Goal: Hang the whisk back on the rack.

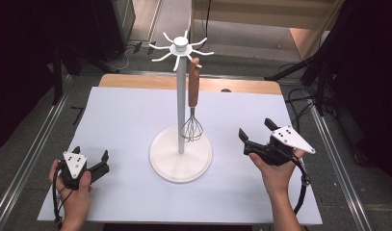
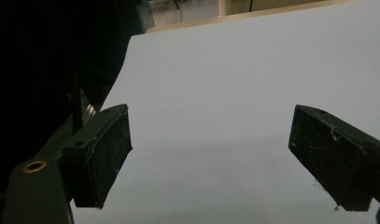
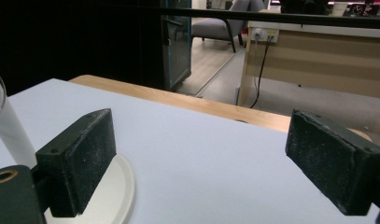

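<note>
Whisk (image 1: 192,103): hanging from a prong of the rack, wooden handle up, wire head down just above the base, close beside the pole; touched by neither gripper.
Rack (image 1: 181,98): white, upright at mid-table; round base (image 1: 180,166) flat on the sheet, thin pole rising to a hub with spreading prongs.
Left gripper (image 1: 91,157): held in the left hand (image 1: 73,190) near the front left corner of the table, well apart from the rack; jaws wide apart, nothing between them; from its own view, both black pads (image 2: 105,154) over bare white sheet.
Right gripper (image 1: 256,129): held in the right hand (image 1: 275,173) to the right of the base, near it but clear of it; jaws spread wide, gripping nothing; grey plate on top.
Right gripper view: left pad (image 3: 78,161) in front of the base rim (image 3: 120,186), a strip of pole and wire at the far left edge; right pad over the sheet.
Table (image 1: 131,120): covered by a white sheet, wooden edge showing along the far side.
Cables: black, trailing from each gripper past the wrists.
</note>
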